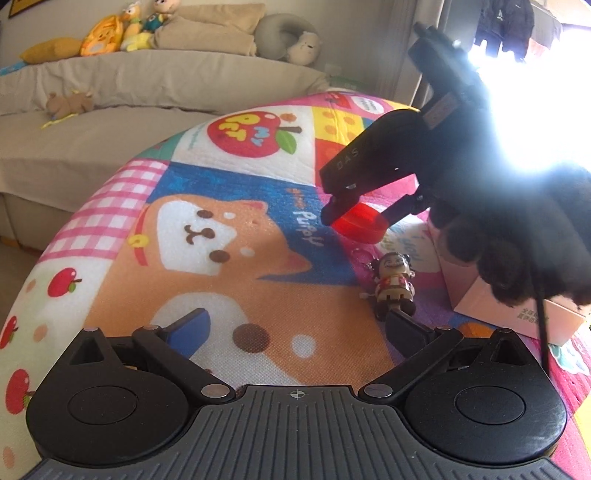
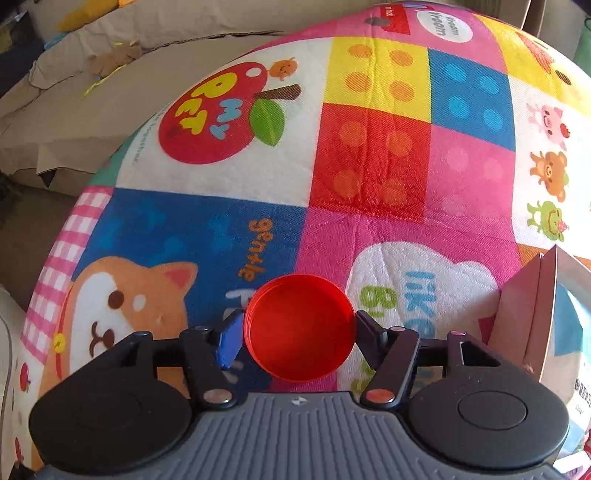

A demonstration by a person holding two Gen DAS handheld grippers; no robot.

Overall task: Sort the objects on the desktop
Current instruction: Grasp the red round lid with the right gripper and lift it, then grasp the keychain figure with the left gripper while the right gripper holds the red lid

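Observation:
My right gripper [image 2: 299,332] is shut on a round red plastic lid [image 2: 300,328], pinched by its rim and held above the colourful cartoon mat [image 2: 369,155]. The left wrist view shows that gripper [image 1: 356,218] and the red lid [image 1: 360,223] from the side, above the mat. My left gripper [image 1: 295,326] is open and empty, low over the mat. A small wind-up doll figure [image 1: 394,284] with a keychain lies just beyond its right finger.
A pink cardboard box [image 1: 517,314] stands on the mat at the right; it also shows in the right wrist view [image 2: 546,317]. A beige sofa [image 1: 110,92] with plush toys [image 1: 107,33] and cushions lies behind. Strong window glare fills the upper right.

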